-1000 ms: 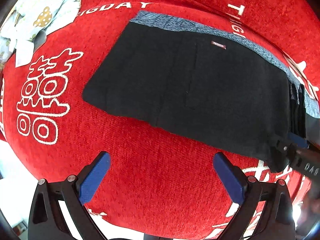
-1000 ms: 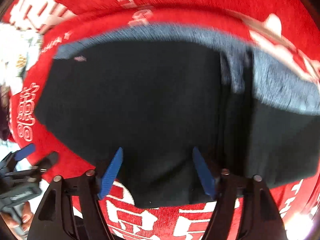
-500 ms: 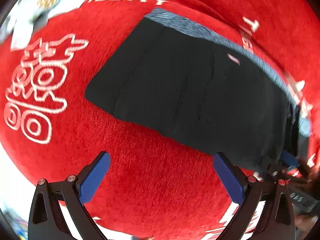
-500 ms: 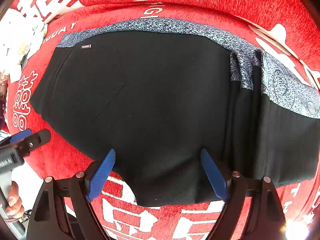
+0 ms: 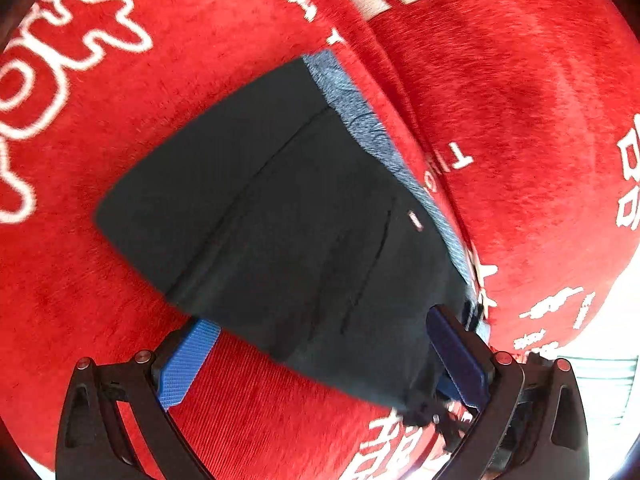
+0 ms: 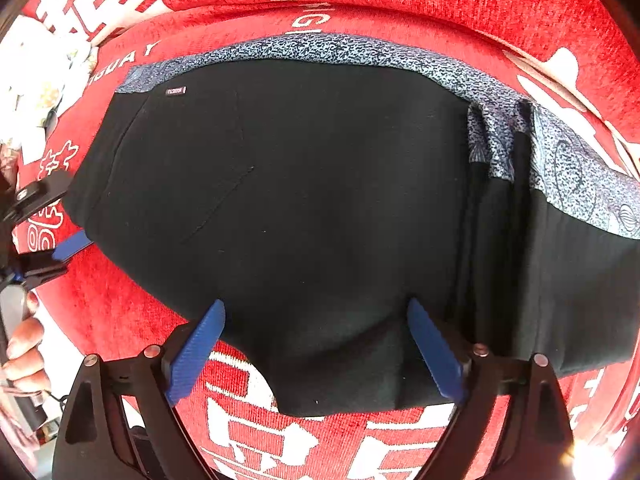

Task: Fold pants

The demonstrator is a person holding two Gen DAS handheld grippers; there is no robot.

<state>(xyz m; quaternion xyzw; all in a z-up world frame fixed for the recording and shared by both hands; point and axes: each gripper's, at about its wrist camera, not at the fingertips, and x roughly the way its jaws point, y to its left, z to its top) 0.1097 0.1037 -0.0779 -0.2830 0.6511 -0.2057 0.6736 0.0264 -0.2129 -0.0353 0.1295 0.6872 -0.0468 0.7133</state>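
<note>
Black pants (image 6: 304, 208), folded into a broad flat panel, spread across the red cushion (image 5: 520, 112) printed with white characters. Blue-grey patterned waistband (image 6: 340, 50) along the pants' far edge; small label (image 6: 175, 91) reading "FASHION" just below the waistband toward the left end. Pocket seam running diagonally down from the label area. To the right of the main panel, a bunched vertical fold of black and patterned cloth (image 6: 496, 184), then a further stretch of pants out to the right edge of the view.

Left gripper (image 5: 320, 354) low at the near edge of the pants, spread wide, the blue pads (image 5: 186, 362) either side of the near corner; one pad over the red cushion beside the hem, the other over or against the black cloth near the waistband end, exact contact not clear through the blur. Nothing clamped between them.

Right gripper (image 6: 316, 354) likewise wide, blue fingertips (image 6: 434, 354) straddling a rounded lobe of the pants' near edge, black fabric lying between them, not pinched. Left gripper also seen in the right wrist view at the pants' left edge (image 6: 60, 236), with the hand (image 6: 24, 344) below it. White patterned cloth (image 6: 36, 80) beyond the pants' far left corner.
</note>
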